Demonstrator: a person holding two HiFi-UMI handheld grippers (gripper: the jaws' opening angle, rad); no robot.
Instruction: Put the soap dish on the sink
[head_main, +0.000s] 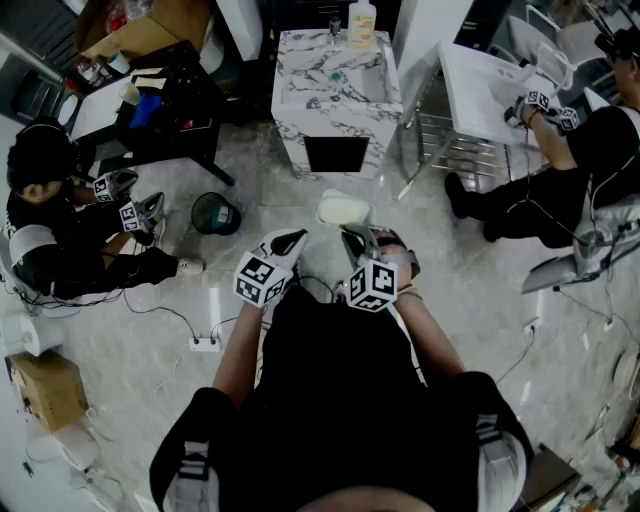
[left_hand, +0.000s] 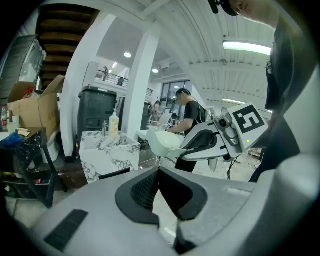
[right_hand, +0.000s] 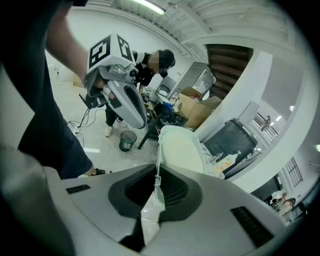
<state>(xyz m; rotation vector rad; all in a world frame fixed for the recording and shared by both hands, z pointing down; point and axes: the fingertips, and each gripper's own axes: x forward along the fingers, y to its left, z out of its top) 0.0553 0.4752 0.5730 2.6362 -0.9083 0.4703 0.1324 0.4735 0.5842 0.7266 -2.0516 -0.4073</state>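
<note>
The soap dish (head_main: 343, 211) is a pale, shallow oval tray held in the air in front of me. My right gripper (head_main: 358, 243) is shut on its rim; in the right gripper view the dish (right_hand: 181, 150) stands on edge, rising out of the closed jaws (right_hand: 156, 186). My left gripper (head_main: 290, 241) hovers just left of the dish, shut with nothing in it (left_hand: 159, 175). The left gripper view shows the dish (left_hand: 162, 142) and the right gripper (left_hand: 186, 148) off to its right. The marble-patterned sink (head_main: 335, 85) stands a few steps ahead, well beyond the dish.
A soap bottle (head_main: 361, 22) stands at the back of the sink. A dark bin (head_main: 215, 213) sits on the floor to the left. One person (head_main: 60, 220) sits at left, another (head_main: 580, 170) at right by a white table (head_main: 485, 90). A power strip (head_main: 205, 344) and cables lie nearby.
</note>
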